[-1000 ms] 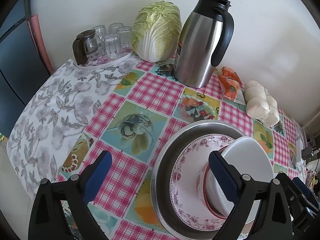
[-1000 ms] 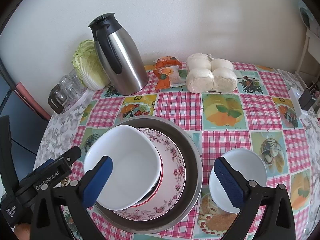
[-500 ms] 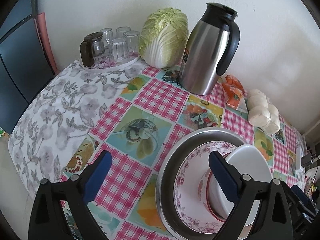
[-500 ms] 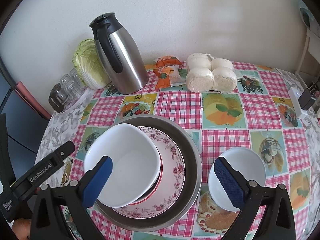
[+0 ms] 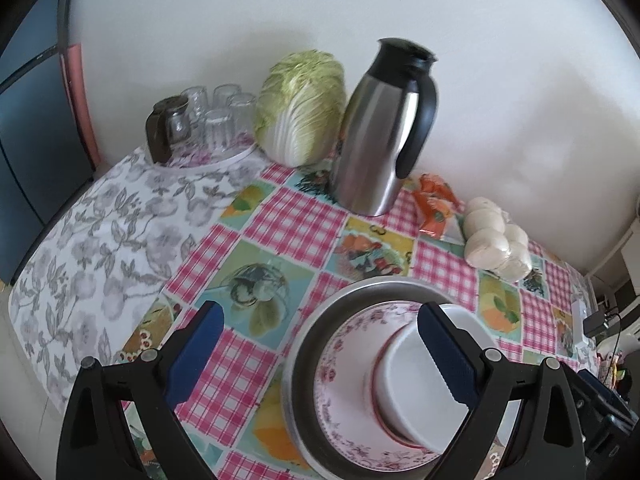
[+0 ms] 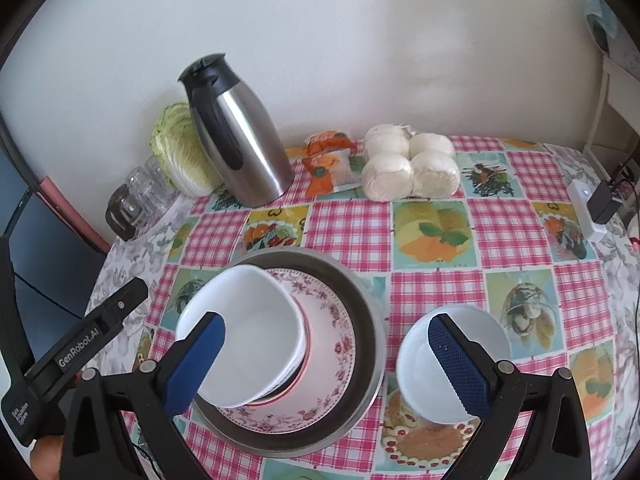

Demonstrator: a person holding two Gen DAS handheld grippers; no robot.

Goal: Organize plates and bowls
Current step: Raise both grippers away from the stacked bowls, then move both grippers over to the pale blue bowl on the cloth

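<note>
A steel basin [image 6: 362, 304] [image 5: 308, 340] holds a pink floral plate [image 6: 332, 320] [image 5: 344, 364], a red-rimmed bowl, and on top a tilted white square bowl [image 6: 248, 320] [image 5: 416, 380]. To the basin's right, a small white round bowl [image 6: 476, 332] rests on the tablecloth. My right gripper [image 6: 326, 360] is open, hovering above the gap between the stack and the small bowl. My left gripper [image 5: 320, 352] is open too, above the basin's left rim, holding nothing. Its black body [image 6: 80, 344] shows at the left of the right wrist view.
At the back stand a steel thermos [image 6: 240, 136] [image 5: 380, 136], a napa cabbage [image 5: 304, 108], a tray of glasses [image 5: 204, 124], an orange packet [image 6: 326, 160] and bagged white buns [image 6: 408, 168]. A white power strip [image 6: 588, 208] lies at the right edge.
The left gripper has drawn back and up from the stack, so the table looks farther in its view. The right gripper has barely moved. The bowls stay put.
</note>
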